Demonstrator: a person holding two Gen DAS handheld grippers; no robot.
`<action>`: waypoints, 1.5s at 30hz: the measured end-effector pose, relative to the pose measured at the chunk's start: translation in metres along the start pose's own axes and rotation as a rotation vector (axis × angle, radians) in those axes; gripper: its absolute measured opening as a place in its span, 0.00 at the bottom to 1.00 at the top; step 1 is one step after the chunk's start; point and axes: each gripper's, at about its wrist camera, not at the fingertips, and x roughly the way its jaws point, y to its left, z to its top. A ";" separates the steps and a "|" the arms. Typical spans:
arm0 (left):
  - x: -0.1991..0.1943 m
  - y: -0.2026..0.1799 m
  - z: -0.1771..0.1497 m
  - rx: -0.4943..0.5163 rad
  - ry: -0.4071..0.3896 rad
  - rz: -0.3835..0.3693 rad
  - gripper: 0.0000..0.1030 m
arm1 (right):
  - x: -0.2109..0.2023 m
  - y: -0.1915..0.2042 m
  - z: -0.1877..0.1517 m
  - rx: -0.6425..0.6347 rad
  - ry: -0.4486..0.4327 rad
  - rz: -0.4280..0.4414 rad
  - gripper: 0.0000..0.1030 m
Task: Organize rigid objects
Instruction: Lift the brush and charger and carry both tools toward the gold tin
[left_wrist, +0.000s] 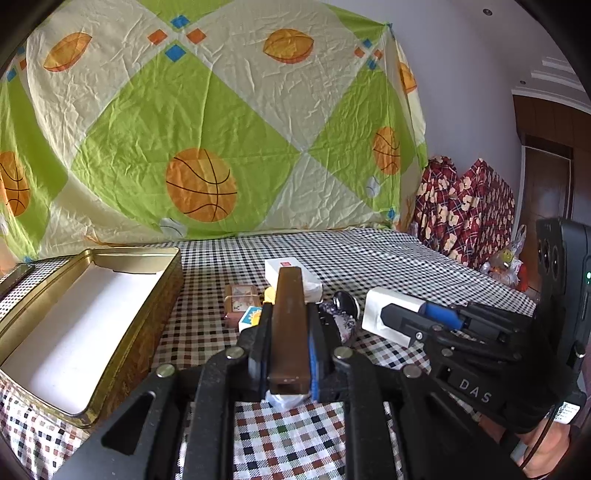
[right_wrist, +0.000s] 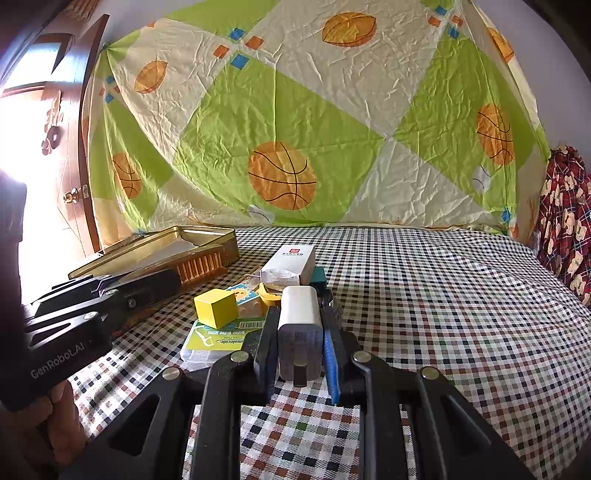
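Note:
My left gripper (left_wrist: 289, 325) is shut on a long brown comb (left_wrist: 290, 325), held above the checkered cloth to the right of the open gold tin (left_wrist: 110, 258). The comb's teeth show in the right wrist view (right_wrist: 199, 267) next to the tin (right_wrist: 207, 236). My right gripper (right_wrist: 299, 325) is shut on a white charger plug (right_wrist: 300, 328); it shows in the left wrist view (left_wrist: 391, 314) at the right. A pile of small items lies between them: a white box (right_wrist: 291, 262), a yellow cube (right_wrist: 216, 308), a green-labelled flat case (right_wrist: 218, 341).
The tin has a white lining (left_wrist: 81, 332) and stands at the left. A small brown patterned box (left_wrist: 240, 302) and a dark rounded object (left_wrist: 345, 301) lie in the pile. A basketball-print sheet (left_wrist: 203, 129) hangs behind. Red patterned fabric (left_wrist: 465, 210) is at the far right.

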 end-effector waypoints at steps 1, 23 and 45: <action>-0.001 0.000 0.000 0.000 -0.005 -0.001 0.13 | -0.001 0.000 0.000 0.000 -0.003 -0.001 0.22; -0.017 -0.001 -0.003 0.004 -0.084 0.011 0.13 | -0.015 0.005 -0.004 -0.027 -0.100 -0.022 0.22; -0.025 0.001 0.000 0.004 -0.113 0.030 0.13 | -0.027 0.007 -0.009 -0.048 -0.191 -0.046 0.22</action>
